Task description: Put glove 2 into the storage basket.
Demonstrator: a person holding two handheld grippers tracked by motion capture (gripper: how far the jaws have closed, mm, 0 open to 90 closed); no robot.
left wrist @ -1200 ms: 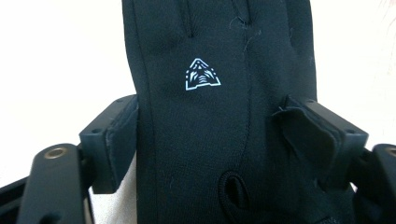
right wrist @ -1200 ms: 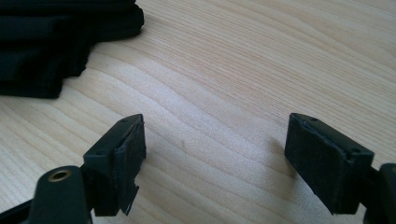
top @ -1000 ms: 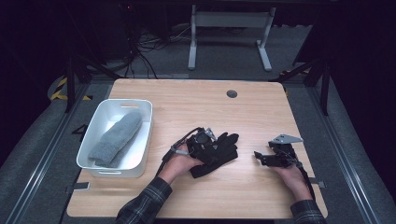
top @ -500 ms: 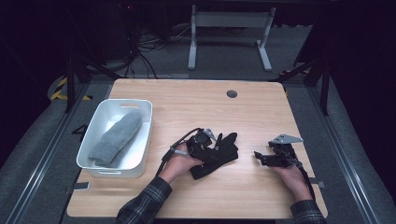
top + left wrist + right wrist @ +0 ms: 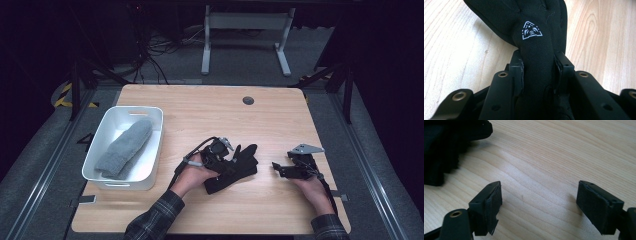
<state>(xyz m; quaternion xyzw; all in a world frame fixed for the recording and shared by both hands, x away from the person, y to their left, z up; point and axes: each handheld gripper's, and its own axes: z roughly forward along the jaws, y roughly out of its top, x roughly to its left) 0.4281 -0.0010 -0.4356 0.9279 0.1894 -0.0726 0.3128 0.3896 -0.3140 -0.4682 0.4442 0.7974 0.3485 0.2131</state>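
Tabletop [image 5: 210,107]: pale wood, lit, dark floor and a metal stand behind it. We work near its front edge.

White bin [image 5: 102,145] at the left of the tabletop, holding a grey mitten [image 5: 124,148] laid lengthwise. It looks like the place for the second piece; that is our reading, not a thing seen.

Black glove [image 5: 240,165] lies near the middle front, fingers pointing away to the right, well apart from the bin.

Left tool [image 5: 220,159] sits over the glove's near end. In the left gripper view its jaws have just been closing and now pinch a fold of the black glove [image 5: 534,50], the pads [image 5: 520,72] pressing both sides of the cloth below a small white emblem.

Right tool [image 5: 280,169] rests to the right of the glove, near but not touching. Its jaws stand wide apart over bare wood, nothing between them [image 5: 537,200]; a dark edge of the glove [image 5: 441,152] shows at upper left.

To do the lift well, we judge: raise straight up, keep the pinch firm, as the cloth is soft and will hang. Clear the bin's near wall before moving over it.

Nothing stands between glove and bin. The left tool's cable trails beside the hand and could snag.
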